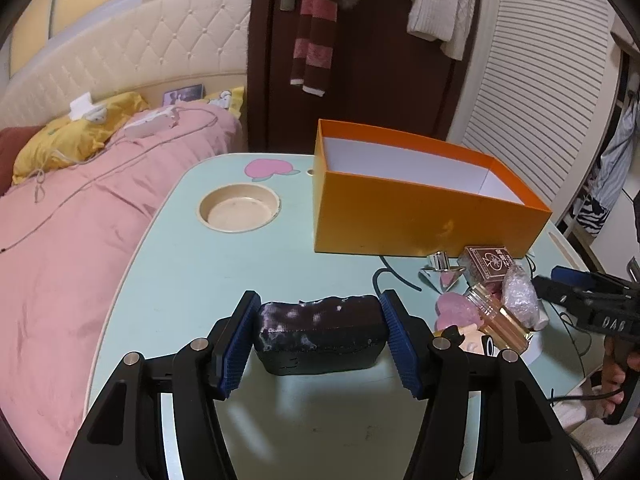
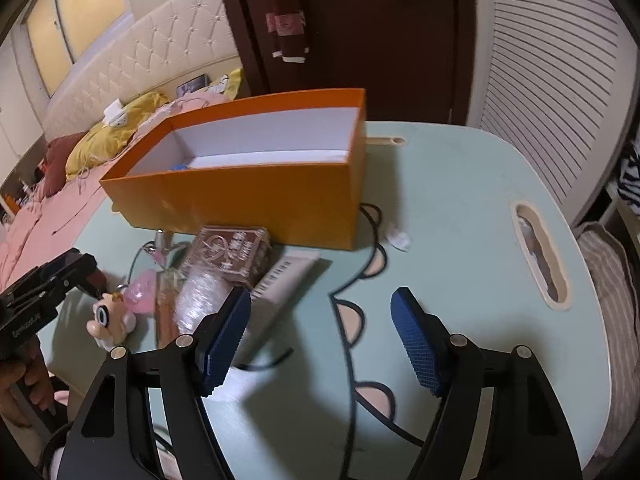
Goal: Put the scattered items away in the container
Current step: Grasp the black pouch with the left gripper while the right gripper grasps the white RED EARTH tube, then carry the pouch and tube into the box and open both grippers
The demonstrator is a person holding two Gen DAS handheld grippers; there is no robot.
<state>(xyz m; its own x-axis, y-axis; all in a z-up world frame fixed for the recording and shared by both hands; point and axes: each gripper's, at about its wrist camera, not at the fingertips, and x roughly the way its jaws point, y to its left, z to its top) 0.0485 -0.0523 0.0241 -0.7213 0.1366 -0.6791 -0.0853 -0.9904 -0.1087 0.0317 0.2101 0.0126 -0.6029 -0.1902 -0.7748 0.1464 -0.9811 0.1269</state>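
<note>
My left gripper (image 1: 319, 300) is shut on a dark sequined pouch (image 1: 320, 336), with both blue pads pressed on its ends just above the table. Beyond it stands the orange box (image 1: 400, 216) (image 2: 260, 208), open on top, with a small blue thing (image 2: 178, 167) inside. My right gripper (image 2: 320, 298) is open with nothing between its fingers. It hangs over the table, right of a cluster in front of the box: a brown card box (image 2: 232, 252) (image 1: 486, 264), a plastic-wrapped lump (image 2: 200, 300), a white tube (image 2: 280, 284), a pink heart (image 2: 140, 296) and a small doll (image 2: 108, 320).
The pale green table (image 1: 180, 272) has a round cup recess (image 1: 238, 208) at the left and a slot (image 2: 540, 256) at the right. A crumpled white scrap (image 2: 398, 238) lies by the box corner. A pink bed (image 1: 60, 260) borders the table's left side; a dark door stands behind.
</note>
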